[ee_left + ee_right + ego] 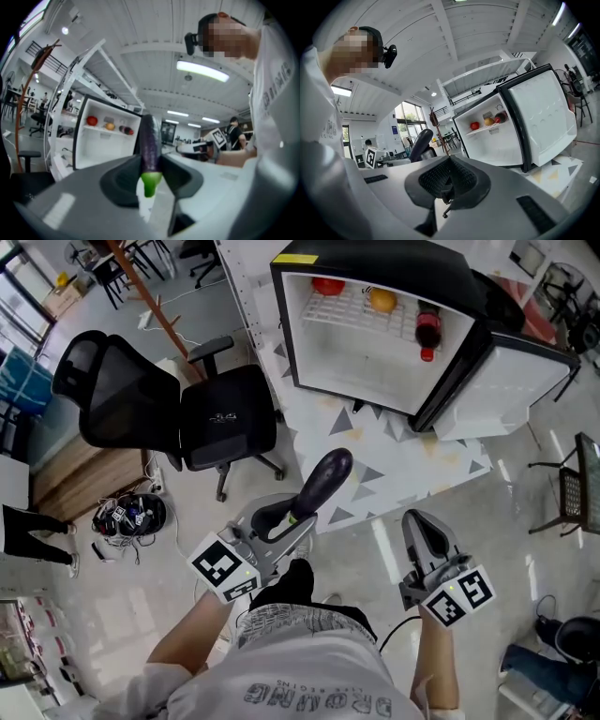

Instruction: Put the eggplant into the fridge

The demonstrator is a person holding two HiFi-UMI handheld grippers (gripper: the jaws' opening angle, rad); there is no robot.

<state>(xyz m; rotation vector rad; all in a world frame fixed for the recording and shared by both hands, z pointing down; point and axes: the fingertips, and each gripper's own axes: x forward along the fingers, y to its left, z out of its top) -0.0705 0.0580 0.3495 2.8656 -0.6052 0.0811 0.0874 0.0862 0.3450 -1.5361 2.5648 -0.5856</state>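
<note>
Eggplant [323,479]: dark purple, long, held in the air above the floor, well short of the fridge [356,362]. It slants up and away from the left gripper [298,517], rounded end leading.
- Grip: the left gripper's fingers [124,180] are closed on the eggplant near its stem end. In the left gripper view the green stem [151,183] pokes out below them. From the head view that end is hidden inside the fingers.
- Right gripper [419,521]: fingers [436,178] drawn together, nothing between them. It is level with the left gripper and apart from it.
- Fridge: small, black-cased, white inside, standing on a triangle-patterned mat [394,465]. Its door [511,381] is swung wide to the right.
- Fridge shelf: a red fruit [328,285], half cut off by the fridge's top edge in the head view; an orange fruit [382,300]; a dark bottle [427,329] with a red cap, lying down, label unreadable. The space below the shelf shows bare white walls.
- Office chair [216,418]: black, left of the fridge.
- Tangle of cables [131,514]: on the floor beside the chair, too small to sort out.
</note>
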